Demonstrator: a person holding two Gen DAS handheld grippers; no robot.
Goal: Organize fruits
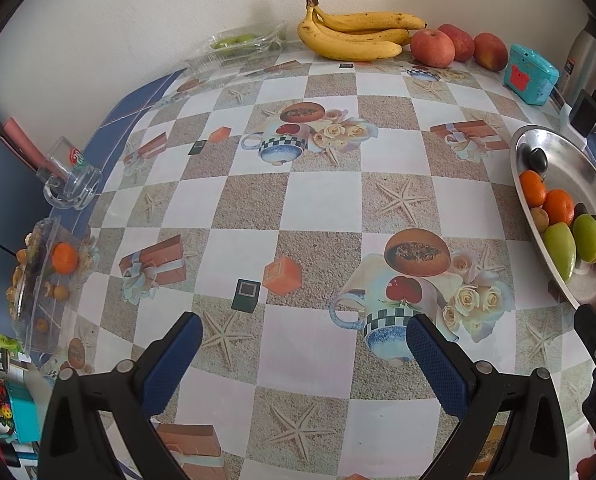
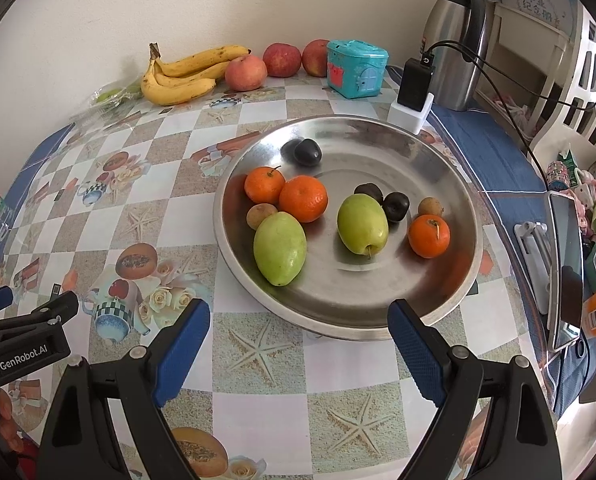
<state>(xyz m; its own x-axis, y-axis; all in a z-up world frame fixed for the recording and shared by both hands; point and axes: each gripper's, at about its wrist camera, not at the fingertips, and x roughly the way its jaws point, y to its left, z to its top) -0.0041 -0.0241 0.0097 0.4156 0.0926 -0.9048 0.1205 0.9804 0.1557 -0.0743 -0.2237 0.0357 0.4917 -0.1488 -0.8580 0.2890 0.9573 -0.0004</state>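
Note:
A steel plate (image 2: 418, 160) holds three oranges (image 2: 303, 198), two green fruits (image 2: 280, 249), dark plums (image 2: 307, 152) and small brown fruits (image 2: 260, 215). It also shows at the right of the left wrist view (image 1: 554, 152). Bananas (image 1: 354, 34) and red apples (image 1: 432, 48) lie along the back wall. One orange (image 1: 64, 258) sits in a clear plastic box (image 1: 38, 280) at the left edge. My left gripper (image 1: 304, 334) is open and empty over the tablecloth. My right gripper (image 2: 300, 320) is open and empty just before the plate's near rim.
A glass mug (image 1: 72, 178) lies at the left edge. A clear tray with green fruit (image 1: 246, 42) sits at the back. A teal box (image 2: 356, 68), a charger (image 2: 416, 88), a steel flask (image 2: 456, 44) and a phone on a stand (image 2: 564, 264) stand to the right.

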